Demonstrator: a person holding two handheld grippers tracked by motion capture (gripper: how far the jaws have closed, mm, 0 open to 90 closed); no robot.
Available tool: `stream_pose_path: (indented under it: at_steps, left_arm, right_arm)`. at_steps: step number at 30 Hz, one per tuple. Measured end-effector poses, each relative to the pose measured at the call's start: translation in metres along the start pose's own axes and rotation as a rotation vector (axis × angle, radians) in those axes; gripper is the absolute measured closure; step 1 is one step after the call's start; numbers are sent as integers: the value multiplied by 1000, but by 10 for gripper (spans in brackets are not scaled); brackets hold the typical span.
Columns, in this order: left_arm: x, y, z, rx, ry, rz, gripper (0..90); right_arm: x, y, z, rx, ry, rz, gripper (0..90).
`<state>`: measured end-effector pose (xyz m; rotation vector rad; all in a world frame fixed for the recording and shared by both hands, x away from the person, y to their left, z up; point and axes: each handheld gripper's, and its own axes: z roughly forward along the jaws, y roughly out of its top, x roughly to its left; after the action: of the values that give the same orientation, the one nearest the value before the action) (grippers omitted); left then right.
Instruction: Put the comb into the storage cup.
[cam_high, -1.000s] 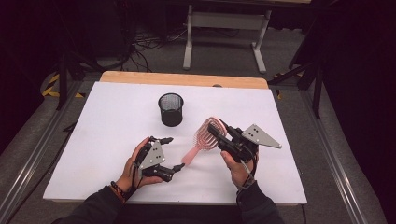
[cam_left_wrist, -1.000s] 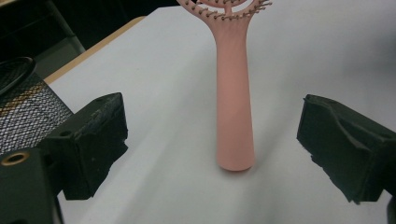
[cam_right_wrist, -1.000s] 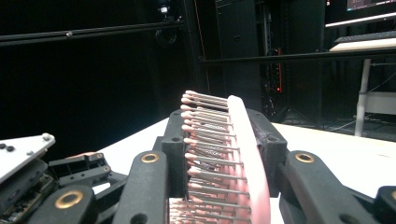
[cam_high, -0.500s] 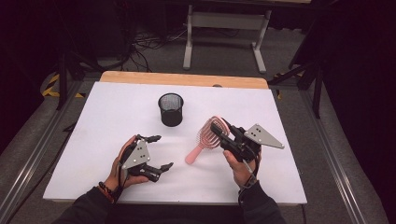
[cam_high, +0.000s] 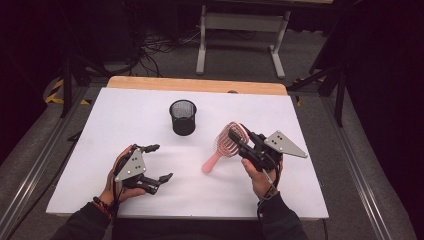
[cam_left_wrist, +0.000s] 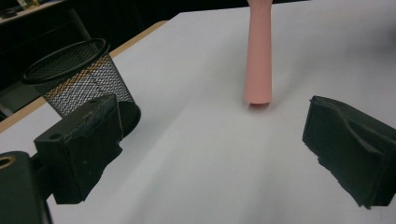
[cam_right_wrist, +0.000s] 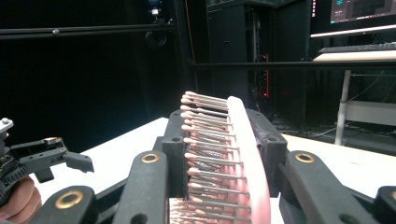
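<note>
On my left, the left gripper sits low over the white table with its jaws wide apart and nothing between them; in the left gripper view the pink handle end hangs just above the table ahead of them. Farther back stands the black mesh pen cup, upright; I can't tell what is inside it. To the right, the right gripper has its jaws clamped on the head of the pink hairbrush, bristles facing one jaw, handle slanting down toward the table. I can read no writing anywhere.
</note>
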<state>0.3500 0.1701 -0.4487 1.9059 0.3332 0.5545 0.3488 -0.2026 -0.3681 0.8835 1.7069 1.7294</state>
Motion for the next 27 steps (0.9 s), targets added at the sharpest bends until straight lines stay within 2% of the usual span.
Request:
stream_pose_path:
  at_steps: [10,19,23,27]
  left_arm:
    - [5,-11,-17,7,21,-8,68]
    - [9,-22,-28,9,29,-43,66]
    - [8,-24,-32,13,33,-47,61]
    - [8,-26,-35,18,63,-52,41]
  right_arm:
    - [-3,5,4,-8,-12,-5,643]
    - [-7,13,8,-18,-26,-13,643]
    - [-10,17,10,-26,-36,-10,643]
    - [-11,20,12,-24,-45,-18,643]
